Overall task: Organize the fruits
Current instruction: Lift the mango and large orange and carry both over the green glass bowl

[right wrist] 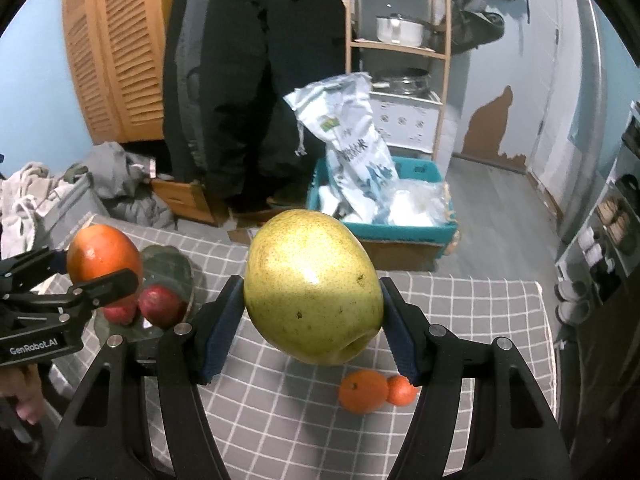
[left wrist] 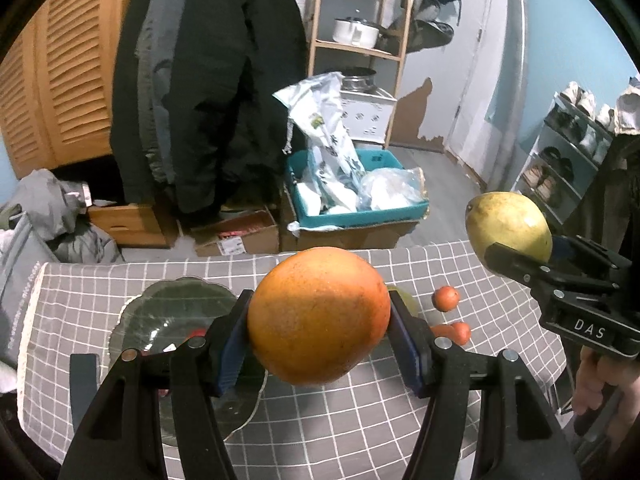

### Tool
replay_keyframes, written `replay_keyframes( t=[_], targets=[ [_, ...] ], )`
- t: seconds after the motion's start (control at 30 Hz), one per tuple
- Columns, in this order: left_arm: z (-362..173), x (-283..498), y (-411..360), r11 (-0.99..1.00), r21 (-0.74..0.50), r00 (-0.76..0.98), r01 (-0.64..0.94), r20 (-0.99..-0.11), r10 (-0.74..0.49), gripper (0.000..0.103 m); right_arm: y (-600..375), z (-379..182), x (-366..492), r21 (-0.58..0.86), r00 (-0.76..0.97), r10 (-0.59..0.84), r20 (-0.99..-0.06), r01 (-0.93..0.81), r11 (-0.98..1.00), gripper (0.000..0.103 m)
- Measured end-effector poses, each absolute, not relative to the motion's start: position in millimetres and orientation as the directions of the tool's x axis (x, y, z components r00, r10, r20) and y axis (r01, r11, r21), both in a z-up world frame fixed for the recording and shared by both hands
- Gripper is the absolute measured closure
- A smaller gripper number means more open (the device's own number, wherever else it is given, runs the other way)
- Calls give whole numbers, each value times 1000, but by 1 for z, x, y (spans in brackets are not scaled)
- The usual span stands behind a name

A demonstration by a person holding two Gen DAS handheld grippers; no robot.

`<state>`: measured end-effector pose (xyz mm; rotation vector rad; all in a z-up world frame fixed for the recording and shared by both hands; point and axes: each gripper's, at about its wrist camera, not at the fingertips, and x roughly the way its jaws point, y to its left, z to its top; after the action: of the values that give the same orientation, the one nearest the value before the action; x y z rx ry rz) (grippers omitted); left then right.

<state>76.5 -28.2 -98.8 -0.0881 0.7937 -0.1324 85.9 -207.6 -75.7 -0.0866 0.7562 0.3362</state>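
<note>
My left gripper (left wrist: 319, 334) is shut on a large orange (left wrist: 319, 314) and holds it above the grey checked tablecloth (left wrist: 340, 420), just right of a dark glass plate (left wrist: 176, 320). My right gripper (right wrist: 313, 322) is shut on a yellow-green pear (right wrist: 313, 286), also held above the table; it shows at the right in the left wrist view (left wrist: 509, 226). The plate (right wrist: 168, 258) holds two red apples (right wrist: 160, 306). Small tangerines (right wrist: 362, 390) lie on the cloth under the pear; they show too in the left wrist view (left wrist: 446, 298).
Beyond the table's far edge stand a teal bin of plastic bags (left wrist: 356, 196), cardboard boxes (left wrist: 236, 236), hanging dark coats (left wrist: 208, 80) and a wooden shelf with pots (left wrist: 356, 32). A shoe rack (left wrist: 568, 152) is at the right.
</note>
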Motion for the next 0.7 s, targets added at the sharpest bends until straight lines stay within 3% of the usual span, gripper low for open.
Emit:
replay_keyframes(
  t=[0.7],
  targets=[
    [-103,65,62,989,-130,707,-70,-706,-43,38,-110,-76,101,79,614,379,-692,-457,886,36]
  ],
)
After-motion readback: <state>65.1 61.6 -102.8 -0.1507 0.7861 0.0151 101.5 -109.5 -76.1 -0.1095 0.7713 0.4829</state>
